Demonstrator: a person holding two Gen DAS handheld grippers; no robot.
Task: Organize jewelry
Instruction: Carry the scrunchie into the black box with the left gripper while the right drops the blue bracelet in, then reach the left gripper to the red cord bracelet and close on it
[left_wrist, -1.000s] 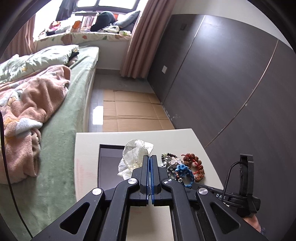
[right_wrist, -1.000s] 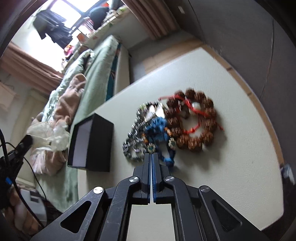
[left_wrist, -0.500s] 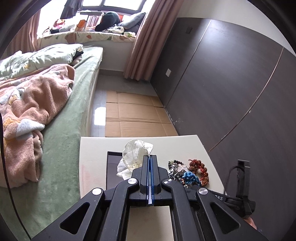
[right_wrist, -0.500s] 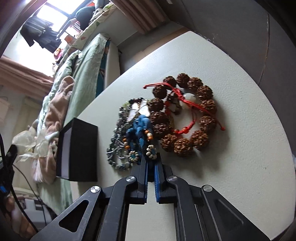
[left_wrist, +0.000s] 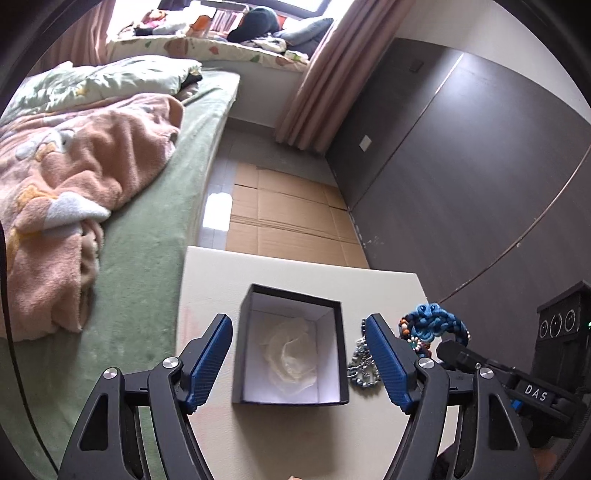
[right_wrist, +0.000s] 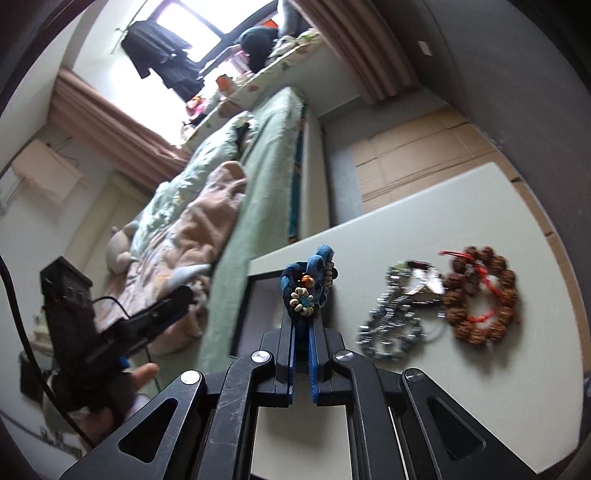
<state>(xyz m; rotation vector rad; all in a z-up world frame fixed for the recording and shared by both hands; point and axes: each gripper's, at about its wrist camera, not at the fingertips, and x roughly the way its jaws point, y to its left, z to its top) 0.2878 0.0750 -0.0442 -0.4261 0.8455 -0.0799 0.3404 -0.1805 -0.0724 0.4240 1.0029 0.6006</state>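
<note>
An open black box (left_wrist: 291, 295) with a white lining stands on the cream table (left_wrist: 210, 280). A crumpled clear wrap (left_wrist: 291, 356) lies inside the box. My left gripper (left_wrist: 297, 321) hovers over it with its jaws opening wide, and nothing is pressed between them. My right gripper (right_wrist: 302, 319) is shut on a blue knotted bracelet (right_wrist: 308, 284), lifted off the table beside the box (right_wrist: 245, 314). The left wrist view shows the same blue bracelet (left_wrist: 432, 321) hanging to the right. A dark bead bracelet (right_wrist: 393, 325) and a brown bead bracelet with red cord (right_wrist: 480, 295) lie on the table (right_wrist: 443, 229).
A bed with a green sheet (left_wrist: 147, 229) and a pink blanket (left_wrist: 74, 173) runs along the table's left side. A dark wall (left_wrist: 461, 192) stands to the right. Cardboard (left_wrist: 284, 218) covers the floor beyond the table. A hand (right_wrist: 110, 402) holds the left gripper.
My left gripper has opened and let go of the clear wrap, which now lies in the box. My right gripper has lifted the blue bracelet off the table, away from the other bracelets.
</note>
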